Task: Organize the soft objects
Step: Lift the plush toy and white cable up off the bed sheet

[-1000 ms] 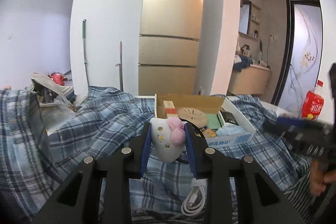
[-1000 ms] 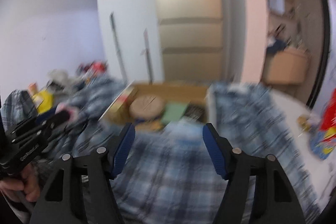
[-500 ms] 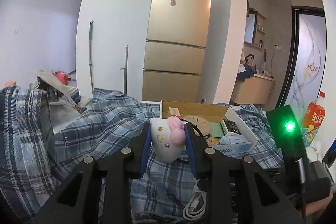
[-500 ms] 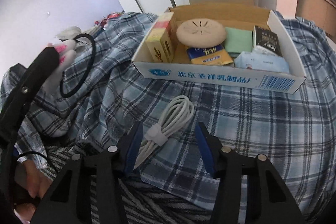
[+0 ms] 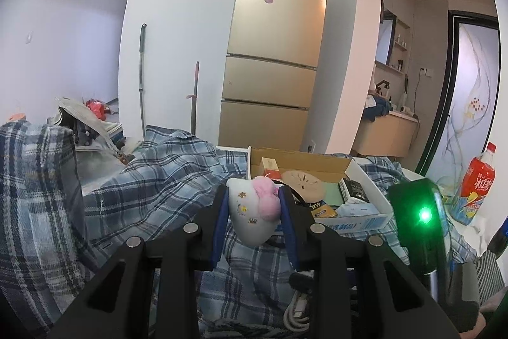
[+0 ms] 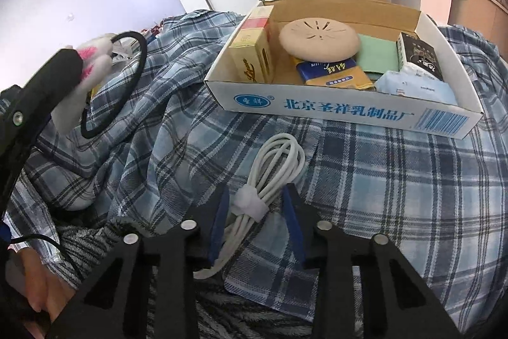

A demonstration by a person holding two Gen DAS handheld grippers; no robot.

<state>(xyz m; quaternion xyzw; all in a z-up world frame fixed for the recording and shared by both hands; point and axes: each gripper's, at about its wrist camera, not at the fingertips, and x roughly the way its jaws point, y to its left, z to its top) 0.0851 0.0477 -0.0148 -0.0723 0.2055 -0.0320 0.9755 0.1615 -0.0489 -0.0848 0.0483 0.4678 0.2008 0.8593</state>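
On a plaid blanket (image 6: 365, 167) before a cardboard box (image 6: 346, 111), the right tool (image 6: 255, 220) is closing around a light, floppy white cable (image 6: 276, 167), best pinched at its band, while the left tool (image 5: 254, 216) grips a squashy plush toy (image 5: 254, 212).

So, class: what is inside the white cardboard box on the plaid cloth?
Inside the white cardboard box: a round beige vented disc, a yellow carton, a green pad, a black packet, a blue tissue pack. Whatever lies beneath them is covered.
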